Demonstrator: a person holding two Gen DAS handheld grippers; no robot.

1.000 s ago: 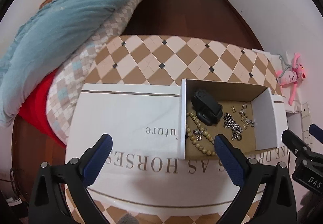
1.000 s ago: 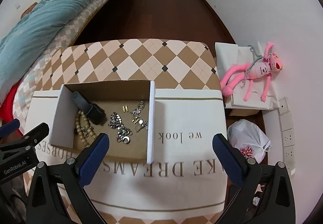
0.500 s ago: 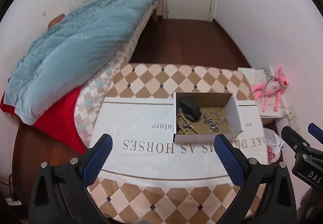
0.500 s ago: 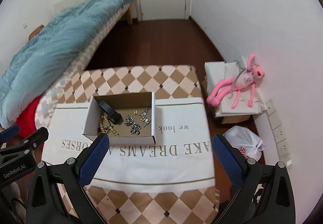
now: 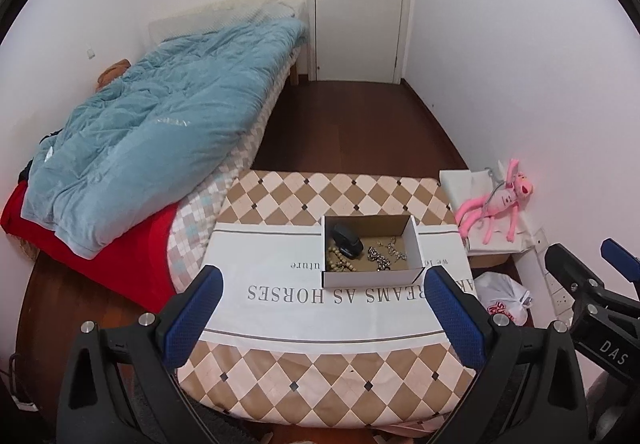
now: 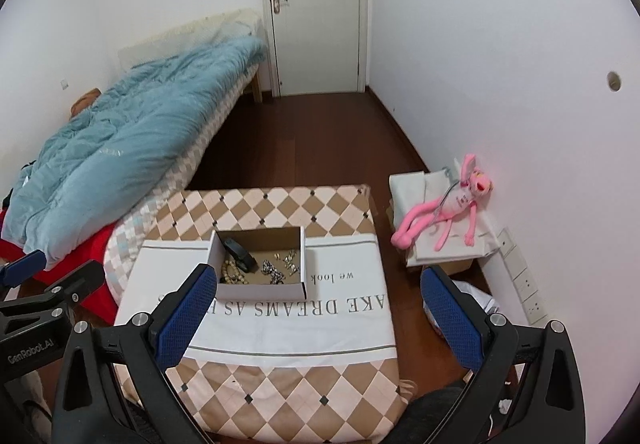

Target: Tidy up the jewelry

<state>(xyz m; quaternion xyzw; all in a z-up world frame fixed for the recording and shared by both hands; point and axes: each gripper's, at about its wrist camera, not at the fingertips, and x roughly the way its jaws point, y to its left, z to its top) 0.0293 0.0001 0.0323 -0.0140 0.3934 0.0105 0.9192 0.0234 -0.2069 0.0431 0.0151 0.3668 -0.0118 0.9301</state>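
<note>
The jewelry appears gathered already: a beaded bracelet (image 5: 339,259), silver chains (image 5: 380,258) and a black case (image 5: 347,240) lie inside the cardboard box (image 5: 370,278) on the white cloth (image 5: 280,308), leaving little undone. The left gripper (image 5: 322,306) and right gripper (image 6: 316,304) both gape wide, empty, and have pulled well back since a second ago.

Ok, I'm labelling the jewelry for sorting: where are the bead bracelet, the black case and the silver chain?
bead bracelet (image 5: 340,264): left wrist view, on its beads.
black case (image 5: 347,240): left wrist view, on its top.
silver chain (image 6: 272,271): right wrist view, on its bunched links.
</note>
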